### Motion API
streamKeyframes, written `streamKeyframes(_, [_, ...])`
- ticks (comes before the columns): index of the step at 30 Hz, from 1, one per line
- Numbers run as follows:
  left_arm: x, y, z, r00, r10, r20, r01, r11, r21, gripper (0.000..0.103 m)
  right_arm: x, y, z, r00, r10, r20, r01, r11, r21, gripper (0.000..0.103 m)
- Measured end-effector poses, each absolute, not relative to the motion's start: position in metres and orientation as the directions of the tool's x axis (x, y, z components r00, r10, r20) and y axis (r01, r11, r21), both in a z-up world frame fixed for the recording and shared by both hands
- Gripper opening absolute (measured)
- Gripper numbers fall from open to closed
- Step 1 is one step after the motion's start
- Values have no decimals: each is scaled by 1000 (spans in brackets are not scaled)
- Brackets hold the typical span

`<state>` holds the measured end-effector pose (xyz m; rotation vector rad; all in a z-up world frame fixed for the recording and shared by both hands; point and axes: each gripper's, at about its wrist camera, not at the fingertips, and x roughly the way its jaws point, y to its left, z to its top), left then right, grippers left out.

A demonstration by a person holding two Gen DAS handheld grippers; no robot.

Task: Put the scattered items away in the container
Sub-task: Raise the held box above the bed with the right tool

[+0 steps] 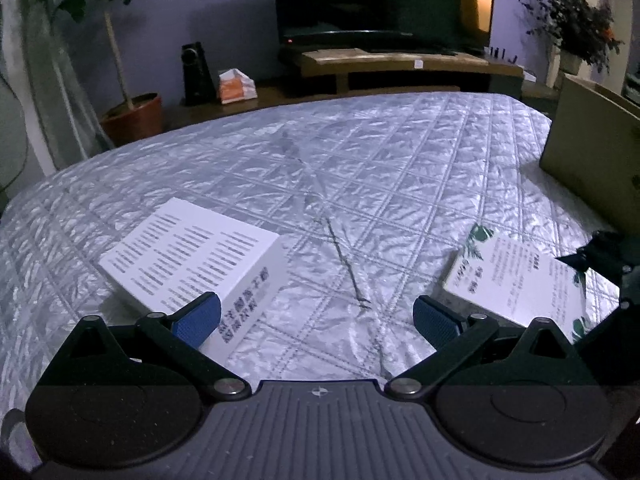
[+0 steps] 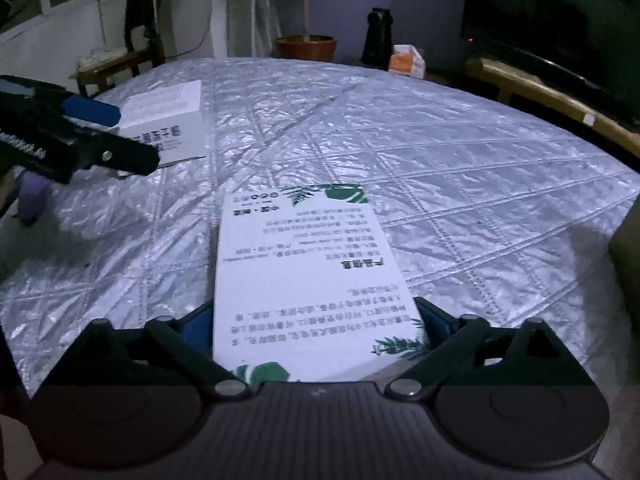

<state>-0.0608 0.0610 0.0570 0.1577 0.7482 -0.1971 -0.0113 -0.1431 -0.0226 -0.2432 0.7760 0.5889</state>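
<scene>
A plain white box with black print point(image 1: 192, 256) lies on the quilted silver cover at the left; it also shows in the right wrist view point(image 2: 168, 124). My left gripper point(image 1: 316, 320) is open and empty, its left pad beside that box's near corner. A white box with green leaf print point(image 2: 304, 272) lies between the jaws of my right gripper point(image 2: 316, 320); the blue pads sit at its two long sides, and contact is not clear. This box also shows in the left wrist view point(image 1: 524, 276). A cardboard box point(image 1: 592, 160), the container, stands at the right.
The quilted cover point(image 1: 360, 168) spans a round table. Behind it are a TV point(image 1: 380, 0) on a wooden stand, a speaker point(image 1: 196, 72), an orange tissue pack point(image 1: 236, 86) and potted plants point(image 1: 132, 116). A chair point(image 2: 116, 64) stands at the far left.
</scene>
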Motion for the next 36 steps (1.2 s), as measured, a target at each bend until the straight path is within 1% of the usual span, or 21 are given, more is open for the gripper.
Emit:
streamKeyframes(4, [-62, 56, 54, 712, -117, -693, 243, 966, 86, 103, -12, -143, -20, 576, 406, -709, -580, 815, -5, 85])
streamKeyframes(9, [-63, 53, 54, 713, -113, -692, 243, 966, 92, 103, -13, -149, -14, 608, 386, -693, -555, 832, -23, 85])
streamKeyframes(13, [-63, 51, 53, 712, -105, -694, 241, 965, 101, 103, -8, -154, -20, 578, 369, -728, -541, 841, -3, 85])
streamKeyframes(18, [-64, 47, 51, 709, -99, -699, 245, 963, 112, 103, -12, -153, -19, 587, 370, -720, -547, 837, -16, 86])
streamKeyframes(22, [-65, 43, 48, 705, -99, -703, 256, 959, 121, 103, -10, -155, -21, 576, 380, -724, -542, 840, 9, 91])
streamKeyframes(24, [-66, 41, 47, 703, -98, -705, 259, 958, 125, 103, -11, -154, -21, 575, 382, -724, -543, 840, 11, 95])
streamKeyframes(25, [-66, 40, 46, 703, -94, -705, 257, 958, 129, 103, -11, -154, -22, 574, 383, -724, -544, 839, 12, 100])
streamKeyframes(27, [-65, 38, 44, 701, -75, -710, 243, 960, 138, 103, -14, -152, -24, 582, 383, -717, -541, 841, 10, 102])
streamKeyframes(31, [-64, 37, 42, 688, -67, -723, 233, 963, 133, 103, -13, -152, -23, 594, 369, -714, -521, 853, 8, 96])
streamKeyframes(32, [-65, 37, 42, 688, -68, -722, 234, 963, 132, 103, -13, -153, -22, 598, 365, -714, -516, 857, 6, 91])
streamKeyframes(34, [-65, 36, 41, 689, -68, -721, 235, 963, 134, 103, -13, -153, -21, 603, 357, -713, -509, 861, 1, 86])
streamKeyframes(36, [-66, 35, 40, 688, -67, -723, 234, 963, 134, 103, -11, -154, -21, 605, 357, -712, -507, 862, 1, 86])
